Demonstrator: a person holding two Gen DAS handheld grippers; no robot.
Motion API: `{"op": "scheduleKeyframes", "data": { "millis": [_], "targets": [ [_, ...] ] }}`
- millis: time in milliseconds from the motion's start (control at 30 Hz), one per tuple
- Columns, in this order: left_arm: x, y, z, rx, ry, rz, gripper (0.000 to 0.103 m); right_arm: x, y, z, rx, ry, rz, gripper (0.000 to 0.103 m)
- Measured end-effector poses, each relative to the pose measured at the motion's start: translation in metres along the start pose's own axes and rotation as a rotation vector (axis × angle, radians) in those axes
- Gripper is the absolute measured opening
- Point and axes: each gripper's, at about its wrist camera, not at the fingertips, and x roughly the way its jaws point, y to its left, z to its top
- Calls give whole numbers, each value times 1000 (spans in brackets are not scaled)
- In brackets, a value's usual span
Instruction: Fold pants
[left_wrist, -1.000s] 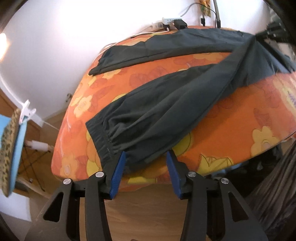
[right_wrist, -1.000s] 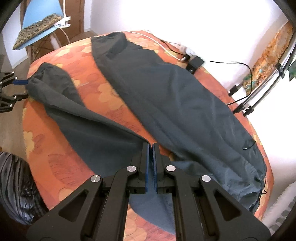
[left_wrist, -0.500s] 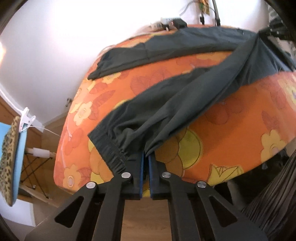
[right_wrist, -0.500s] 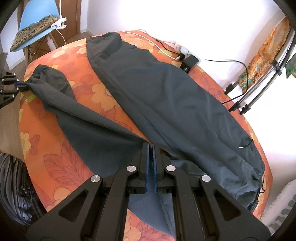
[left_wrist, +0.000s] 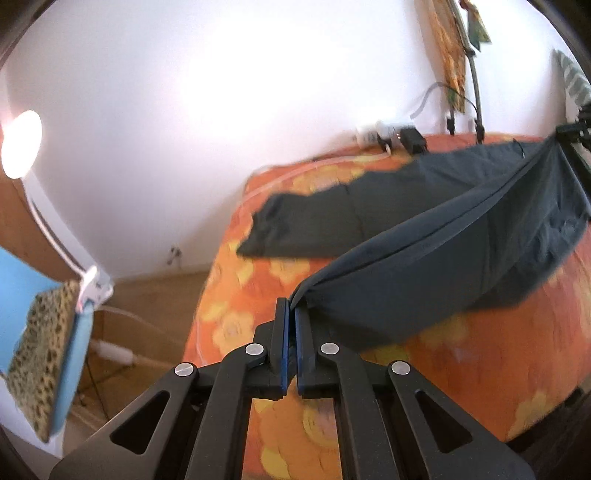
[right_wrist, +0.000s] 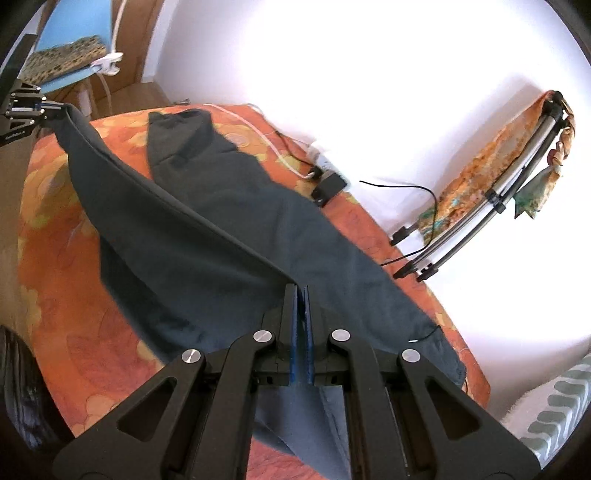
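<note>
Dark grey pants (left_wrist: 436, 254) lie on a table covered with an orange flowered cloth (left_wrist: 461, 354). My left gripper (left_wrist: 290, 306) is shut on the cuff of the near leg and holds it lifted off the table. My right gripper (right_wrist: 300, 291) is shut on the waist end of the same leg (right_wrist: 177, 229), which hangs taut between both grippers. The far leg (right_wrist: 184, 140) lies flat on the cloth (right_wrist: 48, 258). The left gripper also shows in the right wrist view (right_wrist: 48, 108) at the upper left.
A power strip and black adapter (right_wrist: 328, 186) with cables lie at the table's far edge by the white wall. A folded drying rack (right_wrist: 484, 206) leans at the right. A blue chair with a leopard cushion (left_wrist: 40, 343) stands left of the table.
My left gripper closed on the cuff and lifted it up off the table. My right gripper also rose, so the near leg now hangs stretched between them.
</note>
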Motion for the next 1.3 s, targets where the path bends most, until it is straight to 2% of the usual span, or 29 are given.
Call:
{"op": "scheduleKeyframes", "data": {
  "millis": [100, 200, 500, 633, 800, 1000, 1100, 1233, 1267, 1300],
  "targets": [
    [13, 3, 20, -1, -18, -15, 2, 8, -11, 13, -1, -1, -34, 4],
    [34, 3, 39, 8, -3, -16, 2, 23, -21, 27, -3, 2, -55, 3],
    [114, 9, 91, 25, 33, -1, 2, 105, -50, 60, -28, 54, -80, 3],
    [161, 9, 109, 42, 87, -14, 1, 147, -59, 63, -29, 79, -80, 3],
    [204, 6, 125, 64, 124, -20, 1, 200, -59, 58, -15, 108, -76, 3],
    [249, -5, 138, 129, 183, -14, 2, 245, -63, 56, 2, 142, -91, 3],
    [264, -3, 143, 146, 197, 23, 9, 258, -65, 58, 17, 150, -86, 3],
    [268, 14, 146, 104, 184, 68, 11, 267, -58, 61, 33, 155, -82, 3],
    [268, 18, 146, 94, 185, 77, 14, 268, -55, 62, 28, 156, -84, 3],
    [269, 23, 146, 79, 193, 89, 24, 270, -54, 63, 27, 158, -85, 3]
  ]
}}
